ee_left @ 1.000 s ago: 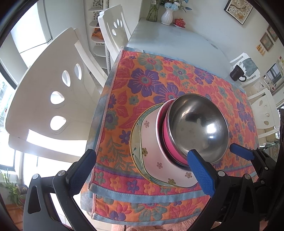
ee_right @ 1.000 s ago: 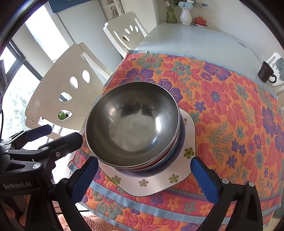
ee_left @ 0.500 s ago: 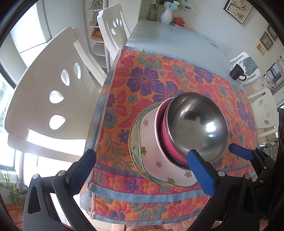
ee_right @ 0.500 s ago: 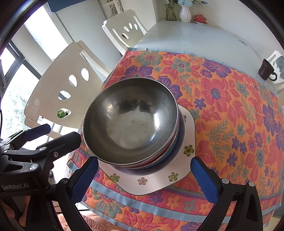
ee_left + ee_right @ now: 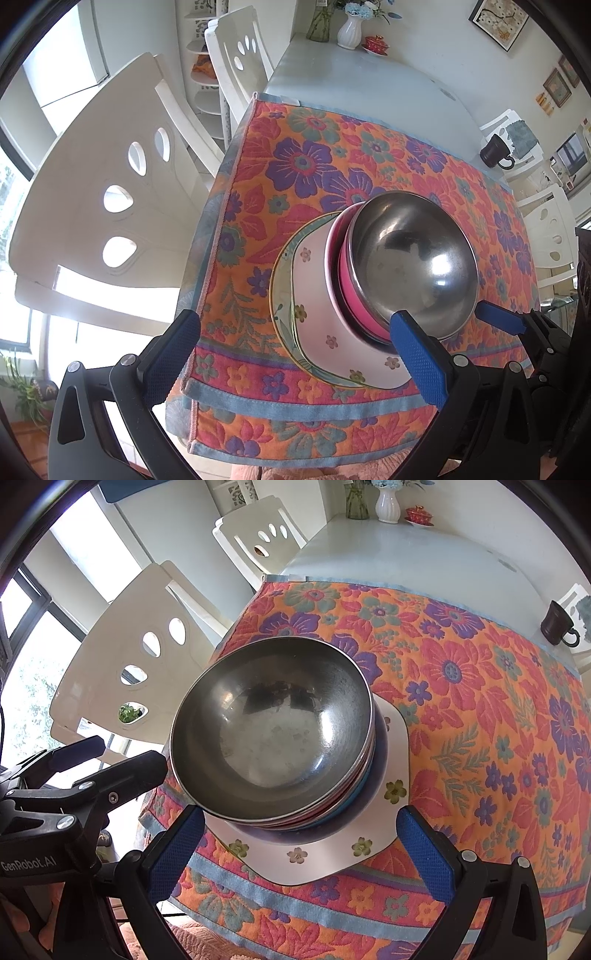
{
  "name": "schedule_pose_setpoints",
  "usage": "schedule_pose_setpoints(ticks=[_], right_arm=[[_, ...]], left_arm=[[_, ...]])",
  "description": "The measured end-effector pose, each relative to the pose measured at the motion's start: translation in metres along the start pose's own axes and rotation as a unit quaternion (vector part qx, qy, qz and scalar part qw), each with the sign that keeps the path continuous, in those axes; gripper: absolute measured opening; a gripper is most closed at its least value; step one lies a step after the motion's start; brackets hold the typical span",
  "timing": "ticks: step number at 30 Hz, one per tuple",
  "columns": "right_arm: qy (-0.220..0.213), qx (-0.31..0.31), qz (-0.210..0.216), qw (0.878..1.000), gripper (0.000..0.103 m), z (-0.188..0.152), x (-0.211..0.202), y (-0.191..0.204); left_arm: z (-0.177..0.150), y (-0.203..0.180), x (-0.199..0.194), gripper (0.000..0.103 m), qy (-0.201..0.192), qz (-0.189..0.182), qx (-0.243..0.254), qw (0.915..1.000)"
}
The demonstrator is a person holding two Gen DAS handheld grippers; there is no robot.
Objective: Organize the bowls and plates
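Stack: a steel bowl sits on top of nested coloured bowls, pink from the left wrist view and red and blue at the rims from the right; all rest on a white flowered plate, which lies on a green-rimmed plate.
Place: on the flowered cloth covering the near end of the surface, close to its near edge and nearer the left corner than the right.
Left gripper: fingers wide apart, holding nothing; it hangs before the near edge, the right finger overlapping the stack in view, contact not clear.
Right gripper: fingers wide apart and empty, straddling the near side of the white plate without visibly touching it.
Task state: plates and bowls look gathered into one pile, so little seems left beyond squaring it up.
Handling, bowl: thin steel, likely light, stiff and slippery; best pinched at the rim, since the round wall offers no purchase.
Handling, plates: probably ceramic, heavy and breakable; take them at the exposed near rim, fingers above and below.
Risk: the bowls sit off-centre on the plates, so a sideways nudge could slide the steel bowl off.
Elsewhere: a dark mug stands at the far right edge, well apart.
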State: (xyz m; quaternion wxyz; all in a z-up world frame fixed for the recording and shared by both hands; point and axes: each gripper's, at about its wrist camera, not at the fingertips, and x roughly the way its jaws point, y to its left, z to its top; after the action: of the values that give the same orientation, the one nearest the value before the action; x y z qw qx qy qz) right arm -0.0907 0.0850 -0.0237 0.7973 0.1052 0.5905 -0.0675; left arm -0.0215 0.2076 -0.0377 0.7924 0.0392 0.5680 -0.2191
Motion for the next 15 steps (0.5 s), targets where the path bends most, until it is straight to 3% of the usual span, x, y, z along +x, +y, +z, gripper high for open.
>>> schedule_pose_setpoints(ticks=[15], right_arm=[[0.004,-0.001,0.001,1.000,0.103,0.0009,0.0031,0.0002]], left_arm=[[0.0001,0.0008,0.0000,0.102,-0.001,-0.001,-0.004,1.0000]])
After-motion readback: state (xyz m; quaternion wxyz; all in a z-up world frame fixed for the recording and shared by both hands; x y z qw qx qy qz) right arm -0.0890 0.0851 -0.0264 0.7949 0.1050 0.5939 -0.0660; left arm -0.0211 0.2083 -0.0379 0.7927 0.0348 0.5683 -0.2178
